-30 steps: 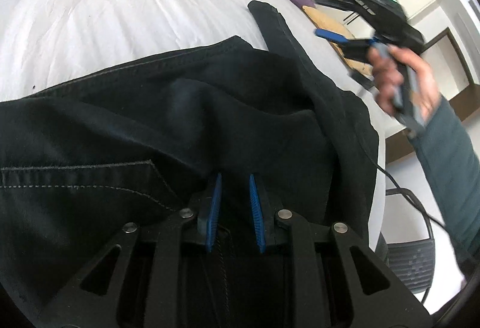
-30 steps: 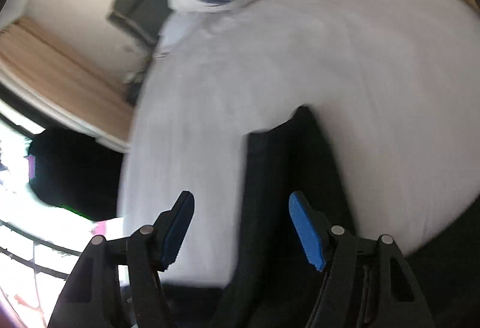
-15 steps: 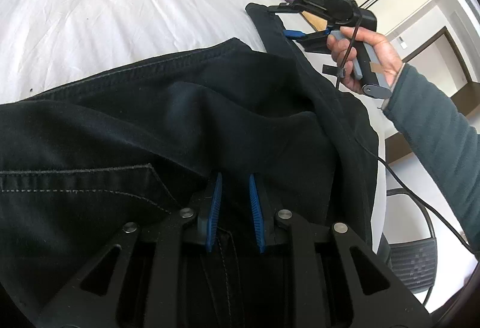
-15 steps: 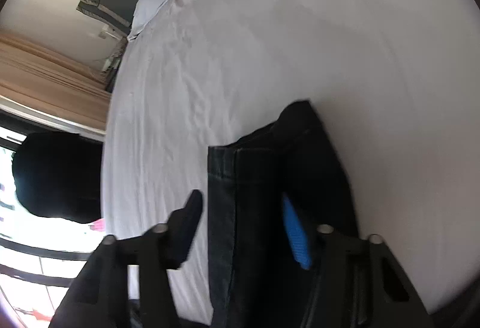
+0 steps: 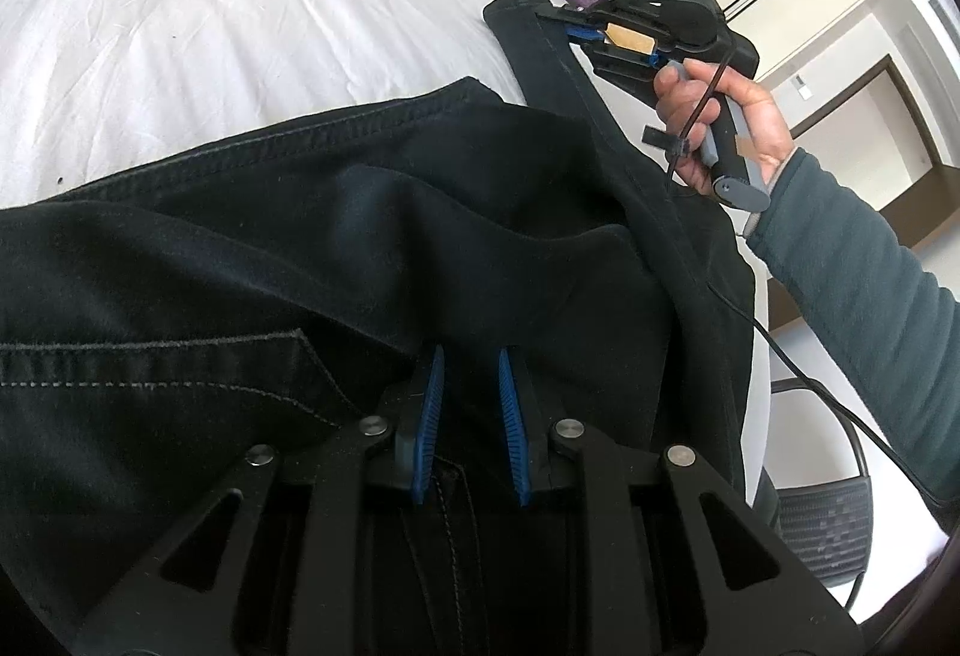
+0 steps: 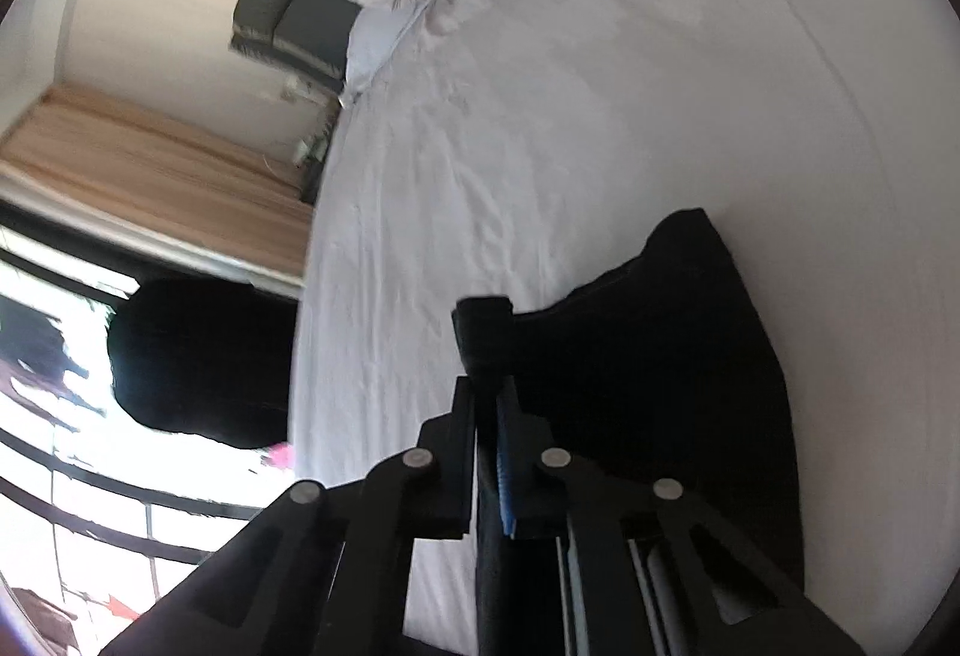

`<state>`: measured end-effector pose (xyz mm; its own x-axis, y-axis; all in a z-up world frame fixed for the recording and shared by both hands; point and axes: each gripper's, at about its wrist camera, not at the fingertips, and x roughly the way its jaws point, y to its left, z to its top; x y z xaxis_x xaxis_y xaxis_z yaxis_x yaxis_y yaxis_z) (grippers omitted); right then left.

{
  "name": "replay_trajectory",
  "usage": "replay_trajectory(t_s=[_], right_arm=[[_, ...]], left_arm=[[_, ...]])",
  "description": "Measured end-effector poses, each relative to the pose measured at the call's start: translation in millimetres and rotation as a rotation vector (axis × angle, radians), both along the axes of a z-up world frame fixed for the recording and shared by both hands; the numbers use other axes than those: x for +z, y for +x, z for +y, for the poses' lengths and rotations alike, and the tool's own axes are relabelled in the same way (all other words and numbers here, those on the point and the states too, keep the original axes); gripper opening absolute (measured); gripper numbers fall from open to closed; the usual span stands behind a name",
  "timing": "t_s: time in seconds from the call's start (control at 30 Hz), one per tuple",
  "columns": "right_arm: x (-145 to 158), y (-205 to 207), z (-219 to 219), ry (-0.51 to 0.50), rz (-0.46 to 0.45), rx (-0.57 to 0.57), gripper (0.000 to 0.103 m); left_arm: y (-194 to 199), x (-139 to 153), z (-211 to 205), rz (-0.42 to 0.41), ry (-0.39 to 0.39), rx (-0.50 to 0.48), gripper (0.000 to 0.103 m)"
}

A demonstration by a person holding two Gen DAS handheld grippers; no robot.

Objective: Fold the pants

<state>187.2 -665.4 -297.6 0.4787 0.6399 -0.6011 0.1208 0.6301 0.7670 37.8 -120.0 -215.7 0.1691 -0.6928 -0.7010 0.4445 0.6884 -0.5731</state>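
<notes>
Black pants [image 5: 360, 260] rumpled on bed; both tongs clamped on fabric.

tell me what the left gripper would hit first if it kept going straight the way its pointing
Most likely the black pants: the left gripper already has fabric between its fingers, and a raised fold of the same cloth sits directly ahead. Past that lies the white bed sheet, though depth is hard to judge.
</notes>
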Motion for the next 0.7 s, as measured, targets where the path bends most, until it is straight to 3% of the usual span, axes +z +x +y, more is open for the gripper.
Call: replay_trajectory(t_s=[0.17,0.33,0.53,0.7], right_arm=[[15,-1,1,-0.040,-0.027,-0.038,0.003],[67,-28,-31,-0.043,-0.143,-0.134,0.003],[119,-118,-102,-0.096,-0.258,-0.316,0.003],[118,-209,-165,-0.153,-0.252,-0.516,0.003]], left_arm=[[0,0,-1,-0.002,0.005,0.001,0.019],[0,0,-1,-0.003,0.006,0.002,0.019],[0,2,-1,-0.005,0.009,0.010,0.019],[-2,5,0,-0.009,0.019,0.018,0.019]])
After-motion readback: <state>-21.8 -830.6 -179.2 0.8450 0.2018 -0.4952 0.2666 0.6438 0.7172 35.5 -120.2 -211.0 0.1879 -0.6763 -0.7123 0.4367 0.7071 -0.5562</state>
